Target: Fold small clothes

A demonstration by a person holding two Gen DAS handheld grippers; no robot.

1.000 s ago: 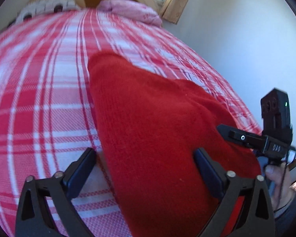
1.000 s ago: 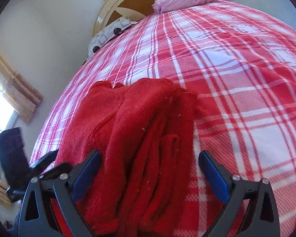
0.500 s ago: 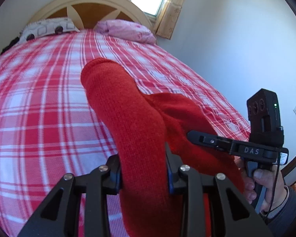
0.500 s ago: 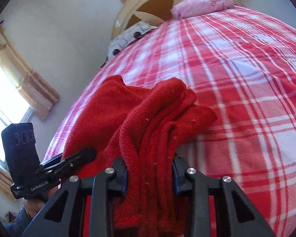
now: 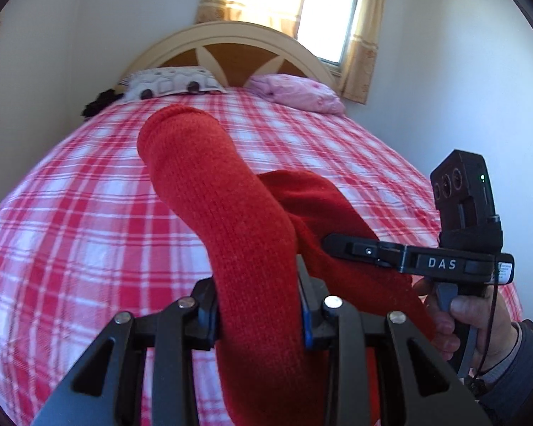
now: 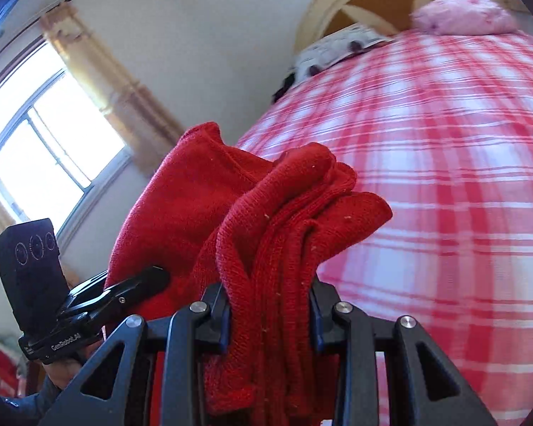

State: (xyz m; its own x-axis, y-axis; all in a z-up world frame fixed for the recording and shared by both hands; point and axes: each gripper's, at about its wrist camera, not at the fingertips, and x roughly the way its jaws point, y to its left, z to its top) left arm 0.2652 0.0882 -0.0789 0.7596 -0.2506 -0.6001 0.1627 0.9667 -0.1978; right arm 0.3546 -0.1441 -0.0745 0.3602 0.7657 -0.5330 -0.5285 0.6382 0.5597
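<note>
Both grippers have gone from spread wide w/ the red knit garment point(image 5: 231, 234) lying flat between the fingers to clamped on it. The left gripper point(image 5: 257, 307) now pinches a thick rolled edge of the knit, cloth bulging fwd past the fingertips and drooping below them. The right gripper point(image 6: 268, 314) is clenched on a bunched stack of several layers, folds fanning out ahead of its tips. Garment has also come up off the bed point(image 5: 89, 230): a sec ago it lay spread on the plaid cover, now it hangs between the two grippers w/ the bedspread showing well beyond it.

Meaning for the task: prob. the grasp step is done and the lift/carry of a fold is under way; the piece is already doubled on the right side, so the next move looks like laying it down fwd of the fingers and smoothing.

Room: plenty of bare plaid ahead of both sets of fingers. Pillows, patterned point(image 5: 170, 83) and pink point(image 5: 298, 96), sit far beyond the tips by the headboard point(image 5: 227, 56), well apart from the cloth. The bed's right edge runs just outboard of the right gripper in the left wrist view, wall close behind it, so less margin that way. The right hand point(image 5: 472, 323) grips its handle there.
</note>
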